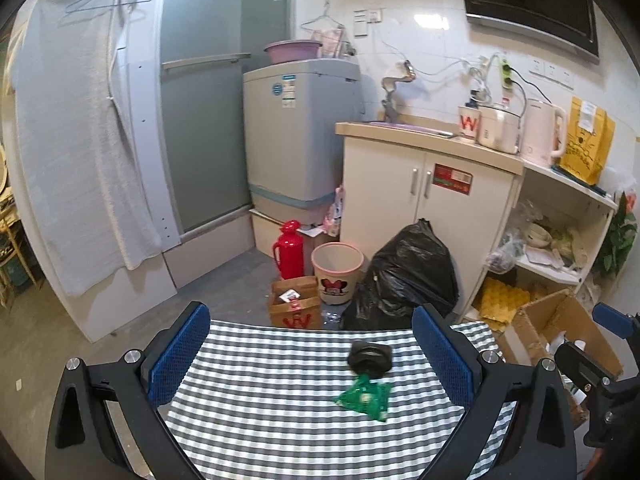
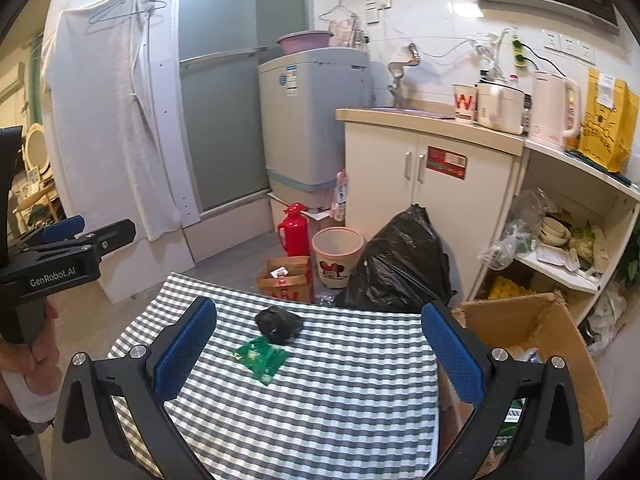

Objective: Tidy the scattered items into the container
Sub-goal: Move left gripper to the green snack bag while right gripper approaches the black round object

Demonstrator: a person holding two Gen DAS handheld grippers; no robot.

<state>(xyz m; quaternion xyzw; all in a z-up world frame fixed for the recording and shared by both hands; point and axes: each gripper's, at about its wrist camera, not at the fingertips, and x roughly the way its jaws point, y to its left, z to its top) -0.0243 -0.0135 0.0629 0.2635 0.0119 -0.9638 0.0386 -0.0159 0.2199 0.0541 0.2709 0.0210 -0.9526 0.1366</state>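
Left wrist view: the left gripper (image 1: 312, 354) is held with jaws spread wide and empty above a grey-and-white checked cloth worktop (image 1: 248, 408). 2 scattered items are seen lying there, touching: a crumpled green foil packet (image 1: 365, 396) and a lumpy black rounded object (image 1: 369, 356).

Right wrist view: the right gripper (image 2: 320, 350) is likewise shown wide open, holding nothing. An open brown cardboard box (image 2: 560, 344), judged the container, stands just beside the worktop's right edge. Tidying appears unfinished; both items remain to be collected.
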